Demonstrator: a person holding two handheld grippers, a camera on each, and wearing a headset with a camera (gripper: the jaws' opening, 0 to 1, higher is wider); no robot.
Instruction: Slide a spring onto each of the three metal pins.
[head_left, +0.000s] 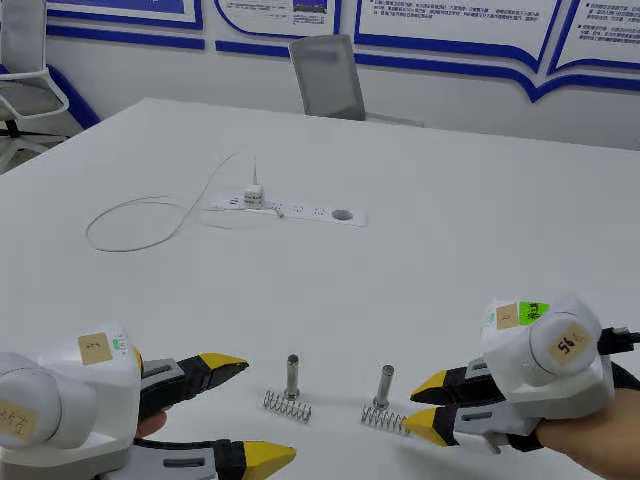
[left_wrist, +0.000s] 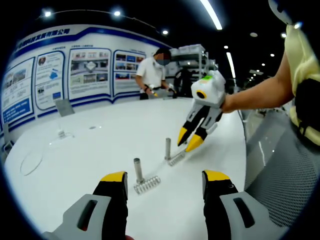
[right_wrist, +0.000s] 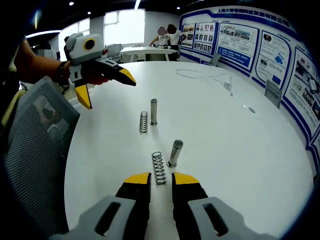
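Head view: near the 6 o'clock edge of the white desk (head_left: 450, 250) stand two metal pins, the left pin (head_left: 292, 375) and the right pin (head_left: 384, 386). Each has a spring lying flat at its foot: the left spring (head_left: 287, 406) and the right spring (head_left: 383, 419). Neither spring is on a pin yet.

The left gripper (head_left: 262, 410) hangs at 9 o'clock of the left spring, jaws spread wide and empty. The right gripper (head_left: 423, 404) sits at 3 o'clock of the right spring, jaws parted narrowly, grasping nothing.

The likely trouble is that a pinch at the coil's end flicks it across the smooth top. A jaw could also topple a pin, since the pins look free-standing.

A power strip (head_left: 300, 211) and cable (head_left: 140, 205) lie toward 12 o'clock, with a grey chair (head_left: 325, 75) and blue-edged wall boards (head_left: 450, 20) beyond.
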